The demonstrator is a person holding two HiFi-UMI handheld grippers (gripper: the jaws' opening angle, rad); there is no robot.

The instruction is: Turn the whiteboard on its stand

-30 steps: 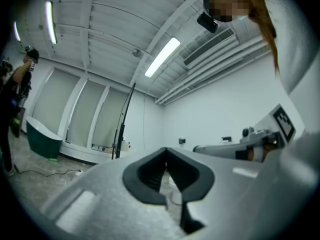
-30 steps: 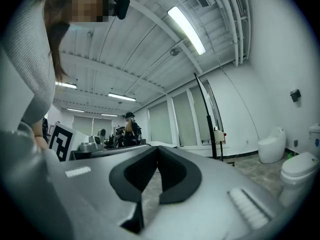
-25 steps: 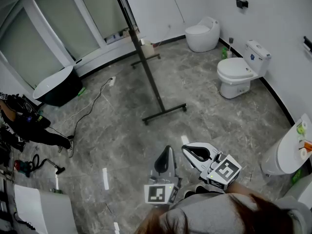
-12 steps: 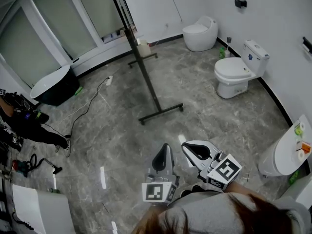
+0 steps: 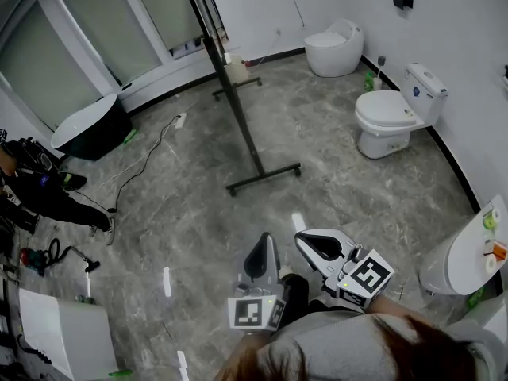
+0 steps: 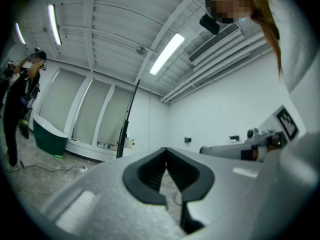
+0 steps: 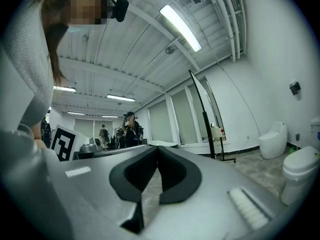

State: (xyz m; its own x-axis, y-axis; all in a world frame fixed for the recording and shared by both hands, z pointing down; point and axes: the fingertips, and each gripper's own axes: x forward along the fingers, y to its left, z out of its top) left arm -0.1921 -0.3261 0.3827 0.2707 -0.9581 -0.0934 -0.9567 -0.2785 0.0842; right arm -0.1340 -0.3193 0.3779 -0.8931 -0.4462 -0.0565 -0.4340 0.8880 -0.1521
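Observation:
The whiteboard (image 5: 205,10) is seen edge-on as a thin dark panel on a black stand (image 5: 248,141), whose floor bar (image 5: 266,178) lies across the grey floor in the middle of the room. My left gripper (image 5: 267,239) and right gripper (image 5: 302,241) are side by side at the bottom of the head view, well short of the stand, and both point toward it. Each is shut with nothing held. In the left gripper view the stand (image 6: 126,124) rises beyond the left gripper (image 6: 166,151). In the right gripper view the whiteboard (image 7: 202,106) stands far beyond the right gripper (image 7: 158,149).
Two white toilets (image 5: 393,116) (image 5: 333,41) stand along the right wall, and a white basin (image 5: 468,254) sits at the right edge. At the left are a black bathtub (image 5: 91,130), a floor cable (image 5: 147,167) and a person (image 5: 40,190). A white fixture (image 5: 63,336) is at the lower left.
Both grippers have drifted a little forward with the person and stayed shut. The head view has shifted slightly. The whiteboard stand has not moved on the floor.

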